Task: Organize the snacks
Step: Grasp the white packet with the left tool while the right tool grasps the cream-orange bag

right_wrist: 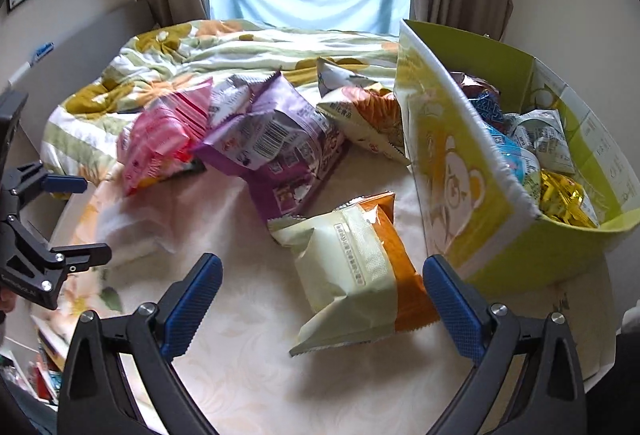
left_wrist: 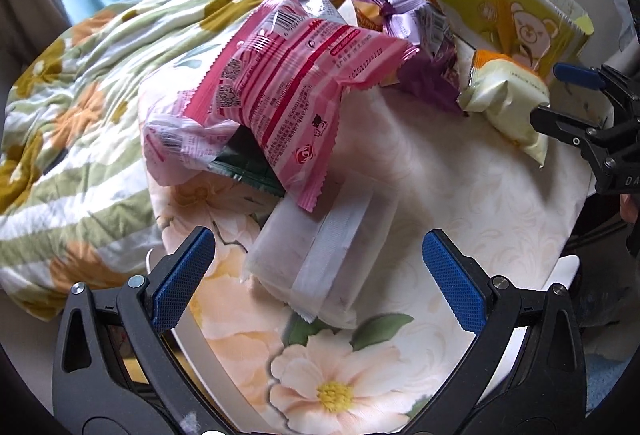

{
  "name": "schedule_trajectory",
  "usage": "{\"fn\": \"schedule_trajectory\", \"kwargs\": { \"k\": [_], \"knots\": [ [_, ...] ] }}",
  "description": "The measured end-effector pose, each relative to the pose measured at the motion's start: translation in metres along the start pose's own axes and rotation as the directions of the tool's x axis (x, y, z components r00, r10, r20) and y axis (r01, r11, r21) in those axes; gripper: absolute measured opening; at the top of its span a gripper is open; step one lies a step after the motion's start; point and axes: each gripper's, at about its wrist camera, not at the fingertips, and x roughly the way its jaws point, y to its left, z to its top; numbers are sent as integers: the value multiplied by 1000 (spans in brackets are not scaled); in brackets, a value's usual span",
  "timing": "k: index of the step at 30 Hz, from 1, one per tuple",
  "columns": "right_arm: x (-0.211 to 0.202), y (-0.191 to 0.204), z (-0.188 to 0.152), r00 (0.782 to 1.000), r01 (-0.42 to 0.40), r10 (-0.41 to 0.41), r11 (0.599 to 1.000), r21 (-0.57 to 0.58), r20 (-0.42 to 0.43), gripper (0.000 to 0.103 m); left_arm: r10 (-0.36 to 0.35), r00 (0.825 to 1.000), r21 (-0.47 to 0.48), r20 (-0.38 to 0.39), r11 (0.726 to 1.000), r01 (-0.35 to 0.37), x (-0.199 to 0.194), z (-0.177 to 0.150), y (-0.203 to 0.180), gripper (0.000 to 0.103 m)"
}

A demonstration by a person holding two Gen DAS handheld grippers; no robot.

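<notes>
We judge the job part done: the yellow-green box (right_wrist: 460, 195) at right already holds several packets; loose ones lie on the round table (right_wrist: 260, 375) — orange-cream packet (right_wrist: 360, 267) nearest, purple (right_wrist: 280, 147), pink (left_wrist: 280, 95), white (left_wrist: 320, 259). Left gripper (left_wrist: 320, 275) and right gripper (right_wrist: 324, 307) both spread, empty. Rumpled floral quilt (right_wrist: 200, 51) crowds the far edge

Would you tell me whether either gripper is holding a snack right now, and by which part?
Nothing is held. The left gripper is open around the white packet; the right gripper is open around the cream-and-orange packet.
</notes>
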Motion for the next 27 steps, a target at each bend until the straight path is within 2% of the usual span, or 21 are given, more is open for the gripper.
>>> {"fn": "schedule_trajectory", "kwargs": {
  "k": [4, 7, 11, 19, 23, 27],
  "knots": [
    [16, 0, 1, 1000, 23, -23, 1000, -9, -8, 100, -5, 1000, 28, -10, 1000, 5, 13, 5, -1, 100],
    [27, 0, 3, 999, 26, -26, 1000, -5, -20, 100, -7, 1000, 48, -25, 999, 8, 21, 7, -2, 94],
    [39, -5, 4, 999, 15, -14, 1000, 21, -42, 100, -7, 998, 74, -64, 997, 11, 34, 4, -7, 80],
    [50, -11, 6, 996, -5, 8, 1000, 31, -88, 100, 17, 997, 127, -80, 992, -7, 46, 2, -12, 79],
    [55, -10, 4, 994, -19, 22, 1000, 24, -110, 99, -1, 997, 123, -79, 992, 11, 47, 0, -11, 70],
    [55, -9, 1, 993, -24, 27, 999, 22, -113, 99, 2, 996, 128, -84, 992, 9, 47, 0, -12, 68]
  ]
}}
